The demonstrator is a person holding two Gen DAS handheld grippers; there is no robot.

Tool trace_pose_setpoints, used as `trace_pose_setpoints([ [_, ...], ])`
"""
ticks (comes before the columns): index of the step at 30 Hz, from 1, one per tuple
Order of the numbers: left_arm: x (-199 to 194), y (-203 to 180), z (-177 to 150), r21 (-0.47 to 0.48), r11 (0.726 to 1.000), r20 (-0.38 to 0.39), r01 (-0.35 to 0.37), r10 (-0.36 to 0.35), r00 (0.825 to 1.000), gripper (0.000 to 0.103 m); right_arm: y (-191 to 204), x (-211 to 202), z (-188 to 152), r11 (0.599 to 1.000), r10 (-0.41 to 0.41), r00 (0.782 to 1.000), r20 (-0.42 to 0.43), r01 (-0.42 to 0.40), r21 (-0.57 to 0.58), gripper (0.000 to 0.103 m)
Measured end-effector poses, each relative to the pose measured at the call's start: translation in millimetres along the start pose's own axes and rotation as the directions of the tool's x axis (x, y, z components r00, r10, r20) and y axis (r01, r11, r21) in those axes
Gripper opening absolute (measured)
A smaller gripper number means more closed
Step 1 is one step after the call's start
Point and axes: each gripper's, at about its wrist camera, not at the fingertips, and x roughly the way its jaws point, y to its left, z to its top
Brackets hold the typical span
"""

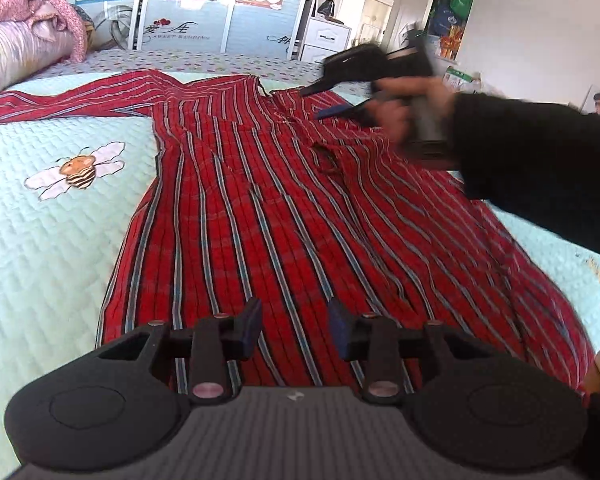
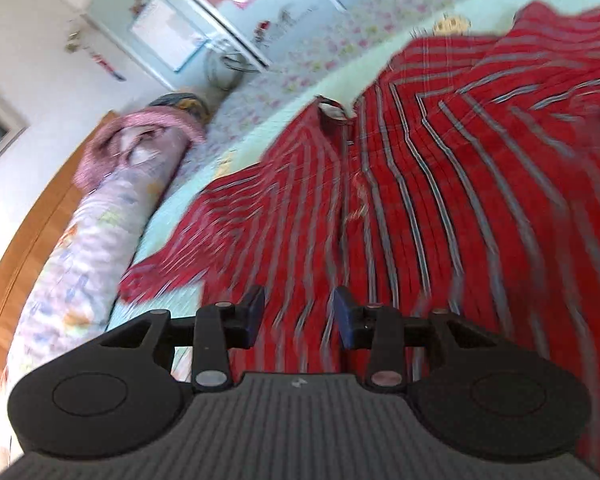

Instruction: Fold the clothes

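Observation:
A red shirt with blue and grey stripes (image 1: 268, 208) lies spread flat on the pale green quilt, one sleeve stretched to the far left. My left gripper (image 1: 294, 326) hovers open above the shirt's near hem, nothing between its blue pads. A hand in a dark sleeve holds my right gripper (image 1: 314, 102) over the collar area at the far right, its fingers apart. In the tilted, blurred right wrist view the right gripper (image 2: 298, 316) is open above the red shirt (image 2: 440, 208), near the sleeve and collar.
The quilt (image 1: 40, 248) bears a bee patch (image 1: 76, 170). A rolled floral bolster (image 1: 16, 54) with a pink knit garment (image 1: 48, 10) lies along the left edge by a wooden headboard (image 2: 32, 216). Wardrobe doors and white shelves stand beyond the bed.

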Motion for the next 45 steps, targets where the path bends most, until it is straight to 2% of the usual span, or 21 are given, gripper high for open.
trace_pose_setpoints([
  [2, 8.6, 5.2, 5.1, -0.014, 1.000, -0.006, 0.012, -0.012, 1.000, 0.038, -7.9, 34.0, 13.3, 0.999, -0.038, 0.999, -0.002, 0.038, 0.017, 0.040],
  [5, 21.1, 11.0, 9.3, -0.045, 0.999, -0.028, 0.026, -0.028, 0.999, 0.038, -19.0, 61.7, 22.5, 0.997, -0.064, 0.998, 0.003, 0.063, 0.052, 0.040],
  [14, 39.2, 10.9, 5.0, -0.055, 0.998, -0.047, 0.040, -0.043, 0.998, 0.040, -20.4, 102.7, 39.0, 0.998, 0.013, 1.000, -0.004, -0.013, 0.066, 0.041],
  [16, 39.4, 11.4, 4.0, -0.056, 0.998, -0.039, 0.035, -0.038, 0.999, 0.040, -16.5, 109.0, 41.8, 0.999, 0.006, 1.000, -0.025, -0.005, 0.053, 0.027],
  [17, 39.3, 11.4, 3.0, -0.058, 0.998, -0.035, 0.036, -0.038, 0.999, 0.040, -15.0, 112.3, 42.1, 0.999, 0.003, 0.999, -0.045, -0.001, 0.046, 0.003],
  [19, 39.0, 10.9, 1.5, -0.059, 0.998, -0.030, 0.034, -0.036, 0.999, 0.040, -11.2, 115.0, 41.0, 1.000, -0.001, 0.998, -0.070, 0.003, 0.021, 0.003],
  [21, 38.6, 10.8, 1.7, -0.059, 0.998, -0.031, 0.035, -0.037, 0.999, 0.040, -6.6, 104.0, 42.0, 1.000, -0.007, 0.999, -0.038, 0.006, -0.011, 0.003],
  [25, 36.8, 11.0, 3.4, -0.067, 0.996, -0.030, 0.053, -0.055, 0.998, 0.040, -8.9, 78.8, 48.2, 1.000, -0.018, 1.000, 0.014, 0.018, -0.017, 0.002],
  [28, 37.3, 9.4, 2.7, -0.065, 0.996, -0.028, 0.064, -0.066, 0.997, 0.040, -15.4, 82.0, 42.1, 0.997, -0.066, 0.997, -0.033, 0.065, -0.038, 0.003],
  [30, 37.5, 8.8, 3.1, -0.065, 0.995, -0.028, 0.071, -0.072, 0.997, 0.040, -15.3, 84.7, 41.7, 0.998, -0.055, 0.997, -0.063, 0.053, -0.022, 0.009],
  [32, 38.8, 8.9, 3.4, -0.067, 0.995, -0.031, 0.073, -0.075, 0.997, 0.040, -8.9, 78.2, 45.9, 0.999, -0.030, 1.000, -0.007, 0.030, -0.025, 0.014],
  [33, 39.7, 9.1, 3.5, -0.069, 0.995, -0.034, 0.073, -0.075, 0.997, 0.040, -6.3, 75.7, 44.0, 0.999, -0.041, 0.999, 0.000, 0.041, -0.036, 0.021],
  [36, 40.4, 9.5, 5.1, -0.072, 0.995, -0.035, 0.073, -0.076, 0.997, 0.040, 0.4, 69.5, 34.4, 0.993, -0.092, 0.996, 0.002, 0.092, -0.072, 0.030],
  [41, 34.7, 9.6, 7.7, -0.076, 0.995, -0.024, 0.068, -0.070, 0.997, 0.040, 11.6, 59.0, 18.4, 0.976, -0.176, 0.984, 0.009, 0.175, -0.132, 0.032],
  [45, 23.7, 10.8, 7.7, -0.082, 0.995, -0.016, 0.062, -0.063, 0.998, 0.040, 8.1, 15.1, -5.7, 0.992, -0.096, 0.995, 0.013, 0.097, -0.081, 0.033],
])
